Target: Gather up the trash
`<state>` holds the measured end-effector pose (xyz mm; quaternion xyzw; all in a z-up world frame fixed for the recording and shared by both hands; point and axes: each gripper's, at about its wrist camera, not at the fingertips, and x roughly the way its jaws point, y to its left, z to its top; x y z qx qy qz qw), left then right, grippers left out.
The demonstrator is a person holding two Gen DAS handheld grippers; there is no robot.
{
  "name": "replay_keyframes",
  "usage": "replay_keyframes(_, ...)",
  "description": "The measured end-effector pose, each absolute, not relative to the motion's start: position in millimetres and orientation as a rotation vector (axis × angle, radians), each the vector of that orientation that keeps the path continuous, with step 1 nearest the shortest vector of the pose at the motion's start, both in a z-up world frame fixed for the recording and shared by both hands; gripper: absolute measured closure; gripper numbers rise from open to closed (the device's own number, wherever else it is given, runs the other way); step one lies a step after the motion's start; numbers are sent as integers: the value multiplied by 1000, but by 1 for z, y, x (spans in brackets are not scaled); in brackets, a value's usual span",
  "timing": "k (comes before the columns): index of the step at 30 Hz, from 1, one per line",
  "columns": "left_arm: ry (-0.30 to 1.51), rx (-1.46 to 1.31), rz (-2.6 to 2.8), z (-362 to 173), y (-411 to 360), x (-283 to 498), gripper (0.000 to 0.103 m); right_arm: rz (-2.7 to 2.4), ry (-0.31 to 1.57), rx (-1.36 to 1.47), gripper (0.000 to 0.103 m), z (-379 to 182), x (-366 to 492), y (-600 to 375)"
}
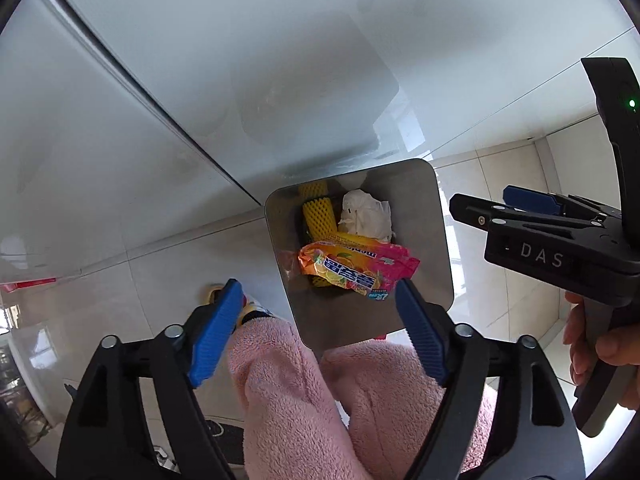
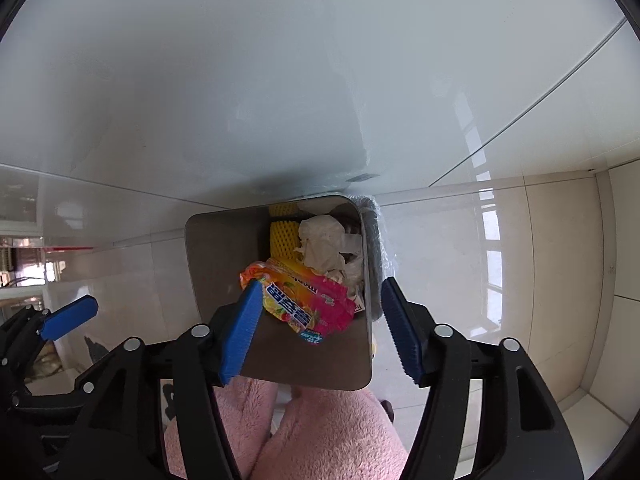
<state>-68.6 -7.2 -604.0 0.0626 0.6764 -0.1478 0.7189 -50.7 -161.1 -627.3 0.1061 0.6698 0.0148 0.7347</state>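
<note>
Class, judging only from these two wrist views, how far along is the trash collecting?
Done: the metal bin already holds a colourful candy wrapper, crumpled white paper and yellow foam netting. In hand: nothing; the left tool and right tool hang open above it. Left: no loose trash shows here, so further pieces cannot be judged.

We look down into a bin (image 1: pixel 288 240) on the floor (image 1: pixel 160 272), beside the table (image 1: pixel 200 60) edge. In it a wrapper (image 1: pixel 356 266) lies on top, nearest us; behind it a foam net (image 1: pixel 318 216) sits left and crumpled paper (image 1: pixel 366 214) right. Our knees (image 1: pixel 304 392) are before the bin.
</note>
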Motion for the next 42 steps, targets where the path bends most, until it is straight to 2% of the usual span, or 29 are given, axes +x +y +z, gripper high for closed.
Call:
replay_keyframes(2, 1481, 136, -319, -591, -7, -68, 16, 25, 1458, 212, 19, -618, -51, -165)
replay_keyframes(4, 1465, 123, -315, -573, -6, -68, 8, 20, 1444, 180, 12, -604, -53, -169)
replay_keyframes(5, 1458, 115, -315, -562, -4, -68, 8, 19, 1441, 168, 5, -597, -53, -171)
replay_keyframes(6, 1450, 108, -313, -552, -3, -69, 8, 20, 1436, 158, 3, -588, -55, -173)
replay_keyframes(22, 1171, 42, -305, -325, 12, -85, 8, 35, 1216, 95, 3, -368, -82, -203)
replay_keyframes(33, 907, -79, -284, -195, 25, -80, 8, 35, 926, 110, 3, -219, -86, -226)
replay_keyframes(42, 693, 11, -163, -100, 25, -92, 8, -21, 729, 46, 3, -126, -94, -216)
